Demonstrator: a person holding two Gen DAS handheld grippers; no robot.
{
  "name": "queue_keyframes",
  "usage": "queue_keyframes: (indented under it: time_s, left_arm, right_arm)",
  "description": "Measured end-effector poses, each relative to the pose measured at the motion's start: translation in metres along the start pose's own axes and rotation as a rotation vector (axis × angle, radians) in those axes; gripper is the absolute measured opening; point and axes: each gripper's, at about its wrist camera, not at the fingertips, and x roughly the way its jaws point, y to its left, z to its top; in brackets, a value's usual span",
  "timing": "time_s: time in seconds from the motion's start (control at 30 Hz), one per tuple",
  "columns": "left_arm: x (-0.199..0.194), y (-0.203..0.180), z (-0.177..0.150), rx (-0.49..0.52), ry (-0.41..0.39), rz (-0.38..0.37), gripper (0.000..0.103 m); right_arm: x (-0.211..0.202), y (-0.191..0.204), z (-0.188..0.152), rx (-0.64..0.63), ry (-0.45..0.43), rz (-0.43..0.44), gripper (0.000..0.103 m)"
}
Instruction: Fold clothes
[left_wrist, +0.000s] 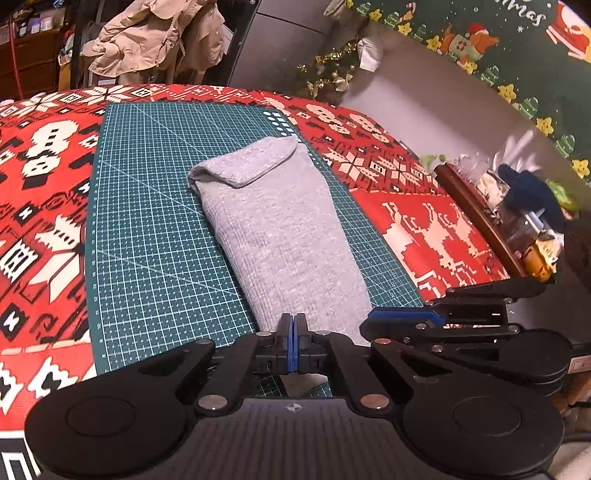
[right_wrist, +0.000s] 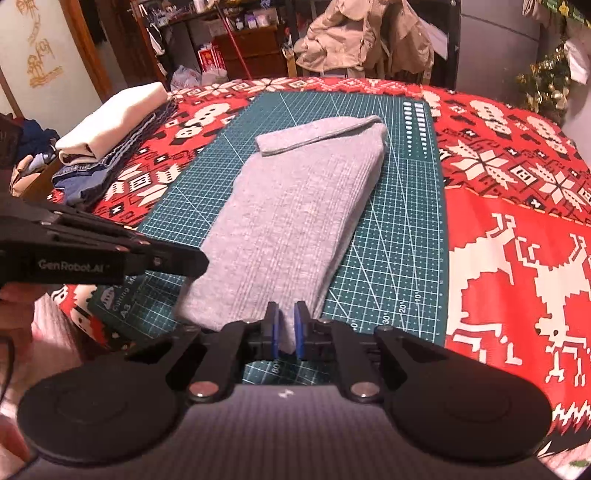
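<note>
A grey knit garment (left_wrist: 280, 229) (right_wrist: 295, 218) lies folded into a long strip on the green cutting mat (left_wrist: 155, 229) (right_wrist: 399, 236), its far end turned over in a flap. My left gripper (left_wrist: 294, 325) is shut at the strip's near left edge, its blue pads pressed together with grey cloth showing just under them. In the right wrist view it comes in from the left as a black arm (right_wrist: 155, 258). My right gripper (right_wrist: 286, 326) pinches a fold of the near hem between its blue pads. From the left wrist view it shows side-on (left_wrist: 402, 317).
A red patterned cloth (right_wrist: 517, 206) covers the table under the mat. A stack of folded clothes (right_wrist: 110, 136) sits at the back left. A tray of clutter (left_wrist: 517, 221) lines the right edge. Beige jackets (right_wrist: 362, 37) hang behind the table.
</note>
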Motion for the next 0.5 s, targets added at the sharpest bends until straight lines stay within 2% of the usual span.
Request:
queue_keyframes:
  time_s: [0.13, 0.2, 0.33, 0.5]
  left_arm:
    - [-0.005, 0.001, -0.004, 0.001, 0.017, 0.020, 0.001]
    - [-0.010, 0.004, -0.001, -0.009, -0.002, 0.006, 0.000]
    - [-0.015, 0.007, 0.008, -0.046, -0.043, -0.049, 0.000]
    - [0.002, -0.003, 0.013, -0.011, -0.013, -0.053, 0.000]
  right_arm:
    - [-0.003, -0.006, -0.003, 0.023, 0.017, 0.003, 0.011]
    - [-0.005, -0.009, -0.005, 0.034, 0.025, 0.004, 0.012]
    - [-0.017, -0.006, 0.006, 0.032, -0.036, 0.019, 0.012]
    - [-0.006, 0.013, 0.028, -0.032, -0.070, 0.043, 0.012]
